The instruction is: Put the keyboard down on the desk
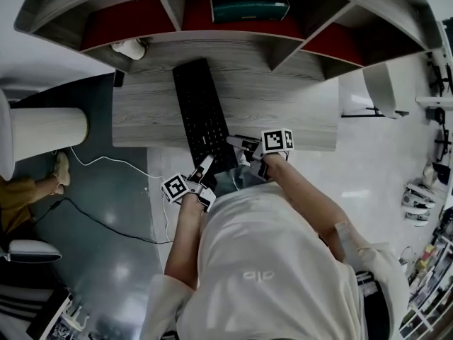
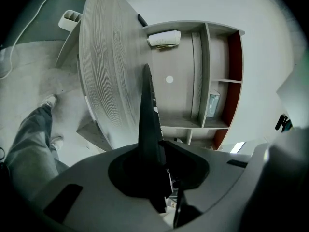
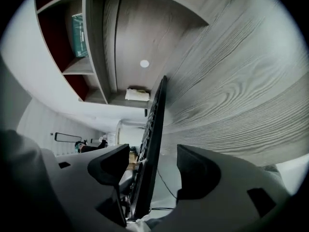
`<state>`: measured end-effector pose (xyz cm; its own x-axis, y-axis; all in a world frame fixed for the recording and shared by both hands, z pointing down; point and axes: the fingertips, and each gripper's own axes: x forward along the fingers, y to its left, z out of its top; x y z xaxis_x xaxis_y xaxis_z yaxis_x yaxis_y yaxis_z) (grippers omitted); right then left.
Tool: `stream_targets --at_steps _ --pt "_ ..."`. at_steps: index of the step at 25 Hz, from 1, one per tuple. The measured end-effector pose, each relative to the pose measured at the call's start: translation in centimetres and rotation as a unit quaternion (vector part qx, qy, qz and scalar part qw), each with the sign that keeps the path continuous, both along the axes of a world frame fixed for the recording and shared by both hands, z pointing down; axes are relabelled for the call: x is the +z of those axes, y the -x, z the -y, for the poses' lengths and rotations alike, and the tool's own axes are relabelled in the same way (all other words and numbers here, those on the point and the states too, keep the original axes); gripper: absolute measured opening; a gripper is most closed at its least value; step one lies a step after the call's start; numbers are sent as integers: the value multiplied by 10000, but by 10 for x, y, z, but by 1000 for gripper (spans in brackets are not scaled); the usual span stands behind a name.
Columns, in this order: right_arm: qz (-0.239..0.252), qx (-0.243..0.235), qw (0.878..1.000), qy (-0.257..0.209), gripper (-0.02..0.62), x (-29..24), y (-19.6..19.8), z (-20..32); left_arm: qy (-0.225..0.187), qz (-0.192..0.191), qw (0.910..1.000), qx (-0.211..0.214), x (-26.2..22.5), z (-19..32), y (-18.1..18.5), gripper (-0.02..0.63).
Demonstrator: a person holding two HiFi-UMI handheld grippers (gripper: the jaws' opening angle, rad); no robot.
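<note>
**Keyboard Laid Along the Desk, One Claw Clamped, One Let Go**

Head view first: the black keyboard [image 1: 202, 115] runs lengthwise across the grey wood desk [image 1: 283, 112]. Its far end is near the desk's back shelf [image 1: 233, 37] and its near end pokes out past the desk's front edge. The left claw [image 1: 204, 167] meets that overhanging end from the left, the right claw [image 1: 241, 144] from the right. A teal box [image 1: 249, 0] sits in the shelf behind the desk, and a white cable [image 1: 106, 163] trails over the floor left of the desk.

Over to the left gripper view: the keyboard [image 2: 148, 115] shows edge-on, a dark blade rising out of the left claw [image 2: 157, 163], whose jaws are clenched on it. The desk [image 2: 106, 71] sweeps by alongside.

Now the right gripper view: the right claw [image 3: 154, 166] stands released, jaws wide, with the keyboard [image 3: 153, 129] between them and daylight on both sides. The desk [image 3: 231, 95] lies right beside the keyboard's underside.
</note>
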<state>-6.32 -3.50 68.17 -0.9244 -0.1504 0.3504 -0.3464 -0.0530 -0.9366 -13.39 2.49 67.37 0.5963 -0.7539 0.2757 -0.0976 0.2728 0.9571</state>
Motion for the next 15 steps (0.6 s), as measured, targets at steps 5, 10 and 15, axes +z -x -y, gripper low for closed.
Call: stream_targets --at_steps 5,10,15 --pt "45 231 9996 129 318 1 -31 -21 51 -128 9999 7 7 2 -28 98" --pt "160 527 9981 281 318 5 -60 -42 7 -194 9998 50 10 5 -52 98" --pt "281 847 9954 342 305 2 -84 -50 -94 -308 9995 30 8 10 -82 98"
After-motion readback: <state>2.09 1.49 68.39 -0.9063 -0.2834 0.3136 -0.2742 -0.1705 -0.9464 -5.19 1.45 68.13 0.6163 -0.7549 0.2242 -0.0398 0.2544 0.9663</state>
